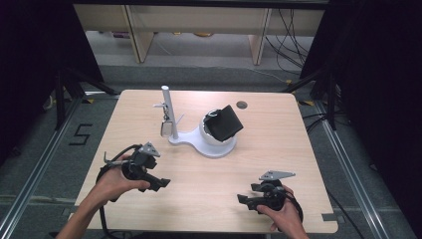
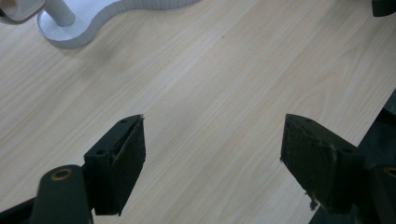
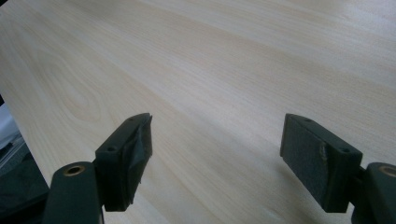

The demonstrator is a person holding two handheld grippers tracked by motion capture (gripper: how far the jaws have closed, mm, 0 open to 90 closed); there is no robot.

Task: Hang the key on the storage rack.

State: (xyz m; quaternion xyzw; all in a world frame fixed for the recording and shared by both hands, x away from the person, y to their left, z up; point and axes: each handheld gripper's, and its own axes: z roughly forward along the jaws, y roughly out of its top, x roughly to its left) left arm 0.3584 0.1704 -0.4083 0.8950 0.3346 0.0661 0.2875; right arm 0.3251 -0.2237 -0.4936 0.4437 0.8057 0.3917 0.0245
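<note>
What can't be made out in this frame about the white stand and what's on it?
- Bowl contents: high view, hidden by the tilted black block resting in it.
- Small item hanging from the white post: high view, too small to identify.
- White stand: left gripper view, cut off by the top edge.
- Left tool, right tool: open, nothing between the jaws.

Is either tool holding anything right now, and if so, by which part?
Nothing is held. The left tool and the right tool both have their jaws wide open over the bare table, well short of the white stand.
</note>
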